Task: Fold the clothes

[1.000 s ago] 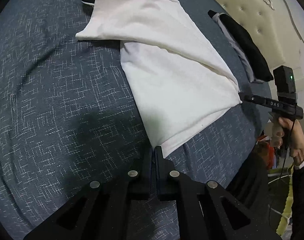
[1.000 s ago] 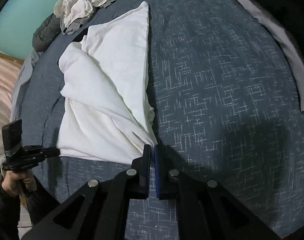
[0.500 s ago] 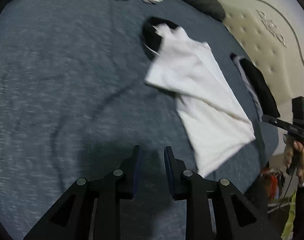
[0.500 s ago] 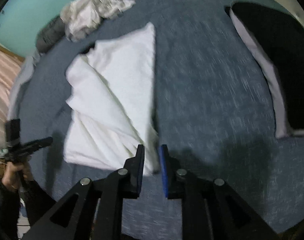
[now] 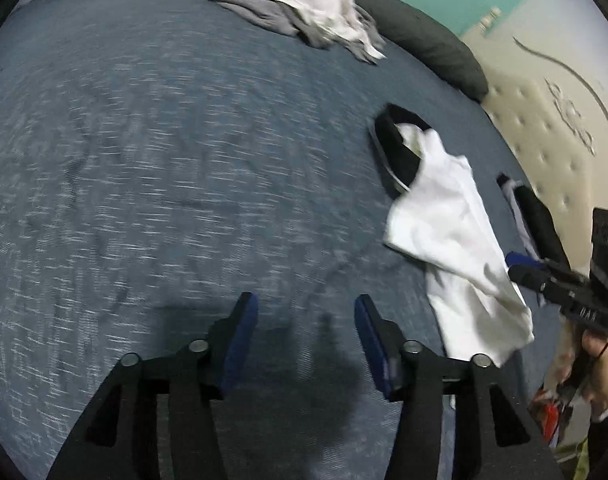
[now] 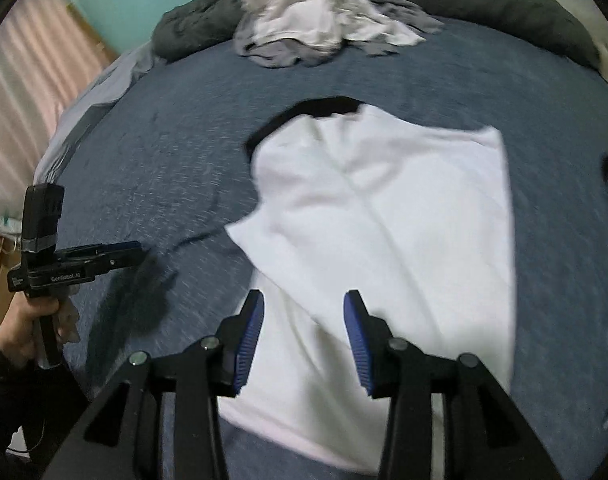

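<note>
- Blue-padded left gripper (image 5: 306, 316) hangs over bare bed (image 5: 144, 168), fingers spreading, nothing between them.
- White garment (image 6: 384, 208) lies partly folded on the bed, a black garment (image 6: 324, 106) under its far edge.
- Right gripper (image 6: 304, 314) hovers over the white garment's near end, fingers parting, empty.

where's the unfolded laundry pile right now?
The laundry pile sits at the bed's far edge against the dark pillow, top centre in the right wrist view, beyond the white shirt.
</note>
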